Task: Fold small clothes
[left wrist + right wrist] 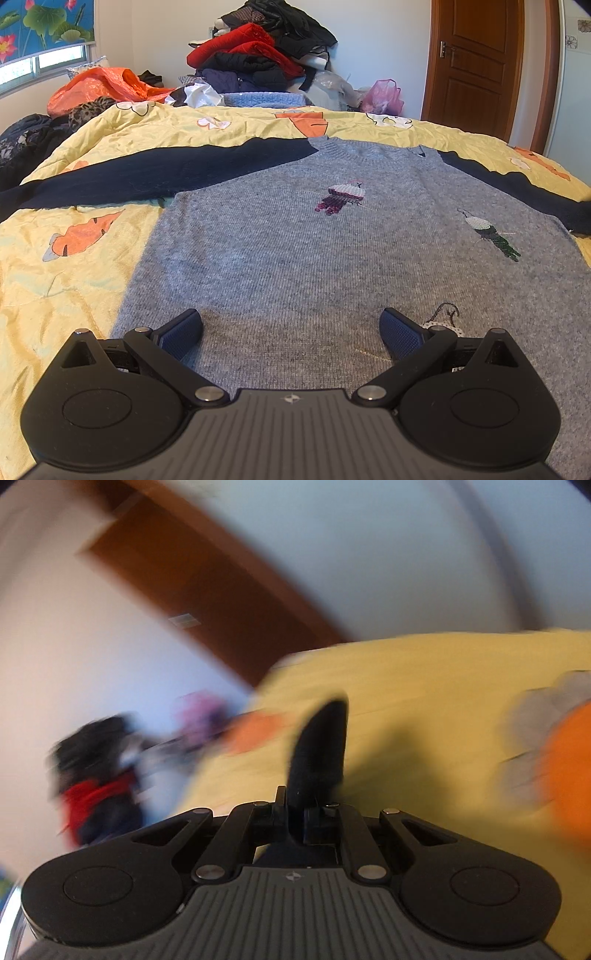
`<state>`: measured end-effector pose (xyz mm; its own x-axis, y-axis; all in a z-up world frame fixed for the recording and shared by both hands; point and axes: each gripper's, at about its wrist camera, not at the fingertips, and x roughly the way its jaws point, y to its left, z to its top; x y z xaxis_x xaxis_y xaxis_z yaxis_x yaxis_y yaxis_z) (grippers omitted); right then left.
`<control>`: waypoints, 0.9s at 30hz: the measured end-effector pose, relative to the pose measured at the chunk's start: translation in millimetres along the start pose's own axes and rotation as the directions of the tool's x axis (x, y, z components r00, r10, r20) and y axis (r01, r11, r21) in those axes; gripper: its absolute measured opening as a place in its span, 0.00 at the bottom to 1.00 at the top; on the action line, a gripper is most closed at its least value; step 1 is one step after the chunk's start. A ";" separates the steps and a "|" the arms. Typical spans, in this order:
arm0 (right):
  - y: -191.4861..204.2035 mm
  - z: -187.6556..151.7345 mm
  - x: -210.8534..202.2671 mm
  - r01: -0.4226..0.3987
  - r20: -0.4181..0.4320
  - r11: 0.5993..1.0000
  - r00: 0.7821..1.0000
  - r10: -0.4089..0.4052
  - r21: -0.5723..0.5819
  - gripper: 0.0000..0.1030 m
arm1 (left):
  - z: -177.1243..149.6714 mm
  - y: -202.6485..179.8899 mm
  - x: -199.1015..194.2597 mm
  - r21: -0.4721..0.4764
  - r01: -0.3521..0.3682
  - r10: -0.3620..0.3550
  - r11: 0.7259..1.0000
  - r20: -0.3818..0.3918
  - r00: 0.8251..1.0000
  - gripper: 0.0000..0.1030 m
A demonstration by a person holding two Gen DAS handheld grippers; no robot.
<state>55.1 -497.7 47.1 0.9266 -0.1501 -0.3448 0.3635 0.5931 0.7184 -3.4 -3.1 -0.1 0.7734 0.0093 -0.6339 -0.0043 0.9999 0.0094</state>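
Grey sweater [332, 240] lay flat on the bed quilt [74, 266], ahead of the left hand-held gripper [291, 332], jaws wide, empty. Right hand-held gripper [317, 738] clamped the navy sleeve [321, 746], likely to fold inward.

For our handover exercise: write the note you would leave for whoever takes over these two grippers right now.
Left gripper: open, hovering over the hem of the grey sweater, nothing held.
Right gripper: shut on a dark strip of fabric, probably a navy sleeve; view blurred.
Sweater lies flat, face up, on the yellow quilt, left-hand navy sleeve spread out.
Done: laid out. Left: fold both sleeves in, then the body.
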 end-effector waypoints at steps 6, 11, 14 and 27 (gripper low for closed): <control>152.6 -130.6 10.9 -0.420 -0.354 0.881 0.875 0.329 -0.218 0.12 | 0.8 -0.9 0.6 0.000 0.000 0.000 1.000 0.000 1.000 1.00; 187.9 -232.2 44.2 -0.379 -0.472 0.847 0.863 0.178 -0.373 0.18 | 1.0 -2.4 1.3 0.001 0.000 0.000 1.000 -0.001 1.000 1.00; 178.4 -244.1 39.0 -0.339 -0.487 0.863 0.864 0.128 -0.375 0.53 | 1.2 -3.0 1.4 0.001 -0.001 0.001 1.000 0.000 1.000 1.00; 96.9 -217.6 -35.1 -0.417 -0.469 0.822 0.857 0.214 -0.387 0.97 | 84.9 15.4 29.2 -0.325 0.399 -0.426 0.858 -0.016 0.904 1.00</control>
<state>36.7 -262.9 -2.7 0.8261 0.3693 -0.4256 -0.1251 0.8566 0.5006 72.9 12.1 47.3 0.6913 -0.4177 -0.5896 0.0988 0.8629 -0.4956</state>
